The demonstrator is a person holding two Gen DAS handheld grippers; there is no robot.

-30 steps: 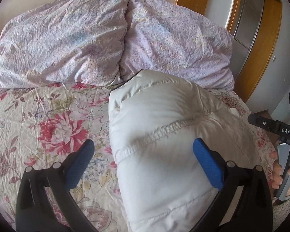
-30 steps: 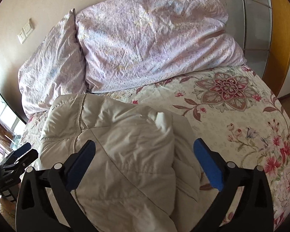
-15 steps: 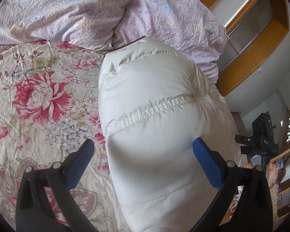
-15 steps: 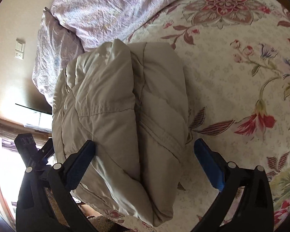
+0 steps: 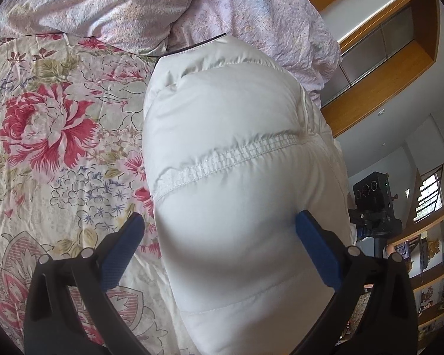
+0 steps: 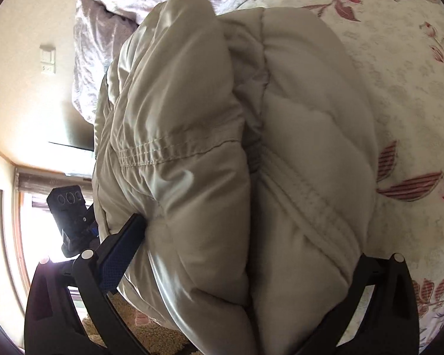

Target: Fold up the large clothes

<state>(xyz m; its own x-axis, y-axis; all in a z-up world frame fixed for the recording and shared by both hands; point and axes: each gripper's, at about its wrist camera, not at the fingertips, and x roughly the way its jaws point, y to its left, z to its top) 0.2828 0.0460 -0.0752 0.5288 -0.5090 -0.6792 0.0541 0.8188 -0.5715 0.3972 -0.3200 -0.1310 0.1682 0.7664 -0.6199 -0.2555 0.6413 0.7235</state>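
**Bedroom, folded puffer jacket on floral bed**

Floral bedspread (image 5: 53, 136) covers the bed, two lilac pillows (image 5: 109, 9) at the headboard end, wood-framed cabinet (image 5: 379, 68) to one side. White puffer jacket (image 5: 231, 177) lies folded into a thick bundle on the bedspread, long axis running from the claws toward the pillows, dark-trimmed far end just touching the pillows. Elastic stitched seam crosses it widthwise. Right wrist view: bundle (image 6: 222, 153) shows two stacked puffy layers with a crease between, near end hanging over the bed edge.

Left claw (image 5: 219, 245) spread wide, straddling the jacket's near end, right pad against fabric. Right claw (image 6: 236, 254) spread wide, jacket filling the gap, left pad touching the fold; other pad hidden.
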